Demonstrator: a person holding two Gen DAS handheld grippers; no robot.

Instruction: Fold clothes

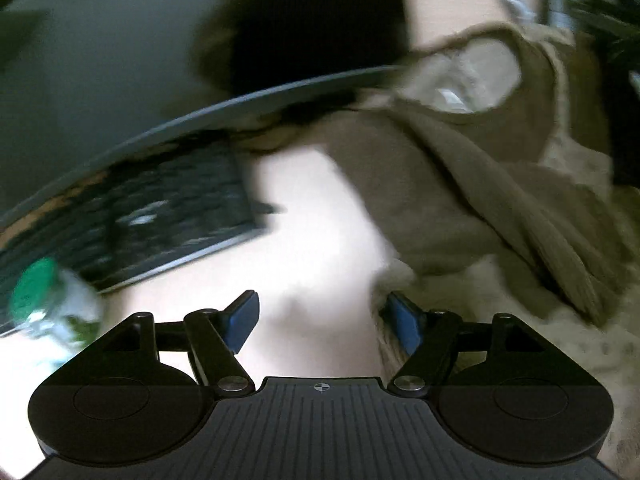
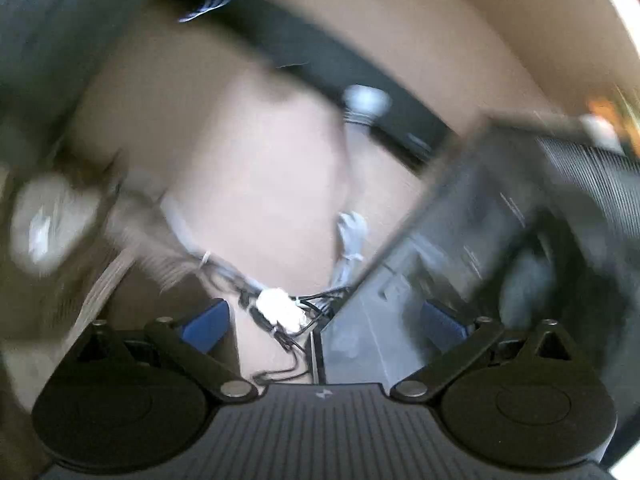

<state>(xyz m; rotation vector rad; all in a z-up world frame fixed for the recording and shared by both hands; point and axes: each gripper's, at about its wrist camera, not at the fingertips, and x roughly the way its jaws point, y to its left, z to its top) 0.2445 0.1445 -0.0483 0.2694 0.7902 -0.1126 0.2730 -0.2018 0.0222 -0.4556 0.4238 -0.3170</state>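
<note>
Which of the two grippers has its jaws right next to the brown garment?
The left gripper: its open jaws sit at the brown garment's near edge, nothing gripped. The right gripper, also open, faces cables and a dark case.

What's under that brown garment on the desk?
The brown garment lies bunched on the pale desk, beside the keyboard. Its folds cover everything beneath, so anything else under it is hidden.
</note>
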